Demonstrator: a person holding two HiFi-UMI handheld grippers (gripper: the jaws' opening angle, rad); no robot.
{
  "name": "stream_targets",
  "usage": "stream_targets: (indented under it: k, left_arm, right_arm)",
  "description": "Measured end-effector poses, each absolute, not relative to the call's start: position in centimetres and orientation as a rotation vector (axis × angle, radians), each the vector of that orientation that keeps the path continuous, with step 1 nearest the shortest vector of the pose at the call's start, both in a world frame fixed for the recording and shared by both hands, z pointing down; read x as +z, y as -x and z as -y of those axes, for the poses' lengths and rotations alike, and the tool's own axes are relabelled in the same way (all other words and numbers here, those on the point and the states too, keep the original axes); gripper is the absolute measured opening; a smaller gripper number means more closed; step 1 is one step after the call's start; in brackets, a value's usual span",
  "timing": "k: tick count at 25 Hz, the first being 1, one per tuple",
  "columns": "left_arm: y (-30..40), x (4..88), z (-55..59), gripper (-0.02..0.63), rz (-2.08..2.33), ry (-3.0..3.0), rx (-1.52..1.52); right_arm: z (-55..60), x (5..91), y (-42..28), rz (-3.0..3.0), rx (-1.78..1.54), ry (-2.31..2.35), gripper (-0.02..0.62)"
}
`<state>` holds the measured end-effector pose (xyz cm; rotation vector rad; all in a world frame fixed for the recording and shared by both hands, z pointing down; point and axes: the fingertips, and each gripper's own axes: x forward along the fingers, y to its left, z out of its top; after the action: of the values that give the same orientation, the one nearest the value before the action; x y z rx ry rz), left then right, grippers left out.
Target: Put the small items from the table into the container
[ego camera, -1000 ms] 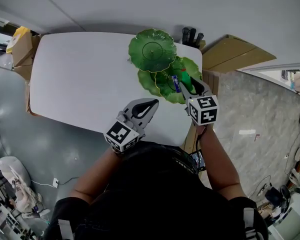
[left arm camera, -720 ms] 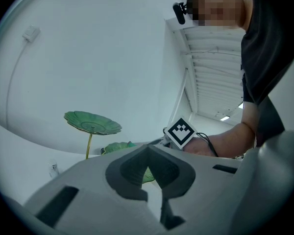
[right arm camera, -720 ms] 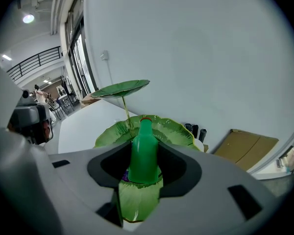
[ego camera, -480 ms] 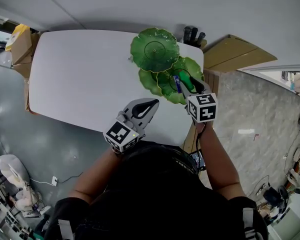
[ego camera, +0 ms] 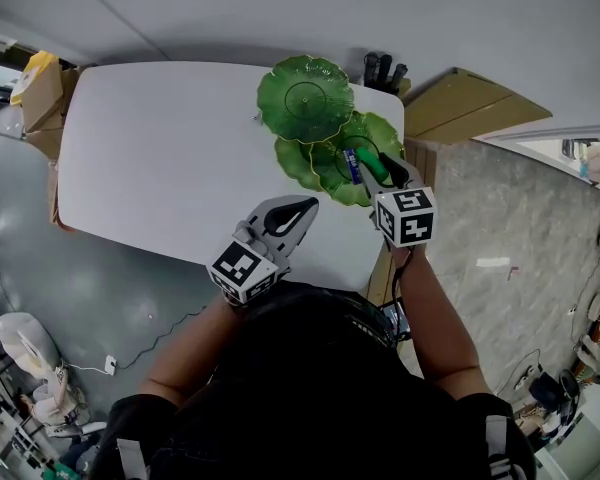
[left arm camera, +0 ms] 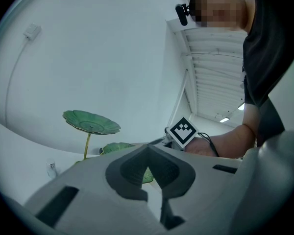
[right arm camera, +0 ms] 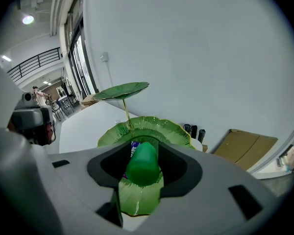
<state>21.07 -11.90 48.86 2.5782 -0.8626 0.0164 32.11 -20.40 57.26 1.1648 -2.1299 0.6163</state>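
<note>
The white table (ego camera: 160, 158) is bare over most of its top. Its load sits at the far right corner, where the container (ego camera: 332, 173) stands: a green lotus-leaf stand with a wide low leaf dish and a smaller upper leaf (ego camera: 305, 98) raised on a thin stem. The low dish is the easier target, since its cupped rim should stop small things rolling off. The right gripper (ego camera: 372, 164) hangs over the dish on the side nearest the table's right edge, its jaws clamped on a green cylinder (right arm camera: 143, 163). The cylinder points forward and slightly down, likely so that it drops inside the rim when let go. The left gripper (ego camera: 298, 208) is parked above the near edge, well apart from the container. Its jaws are pressed together on nothing, so it seems to be idling out of the way. A blue-and-purple item (ego camera: 351, 165) already lies in the low dish, just beyond the cylinder's tip. What looks like a small clear vial (left arm camera: 51, 169) stands on the table beside the stand, so probably one more pick is left.
</note>
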Motion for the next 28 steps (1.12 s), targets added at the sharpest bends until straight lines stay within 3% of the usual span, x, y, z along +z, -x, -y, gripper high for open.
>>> stream_targets:
  k: [21, 24, 28]
  left_arm:
    - [-25.3, 44.2, 8.3, 0.006, 0.855, -2.665, -0.037]
    - [-26.0, 43.1, 7.8, 0.006, 0.859, -2.68, -0.058]
    - [-26.9, 41.9, 6.9, 0.008, 0.852, -2.701, -0.087]
  right_arm:
    - [15.2, 46.3, -33.4, 2.381, 0.451, -1.19, 0.179]
    - [13.3, 43.7, -33.5, 2.456, 0.374, -1.184, 0.091]
    - [10.7, 41.1, -34.0, 2.533, 0.273, -1.212, 0.025]
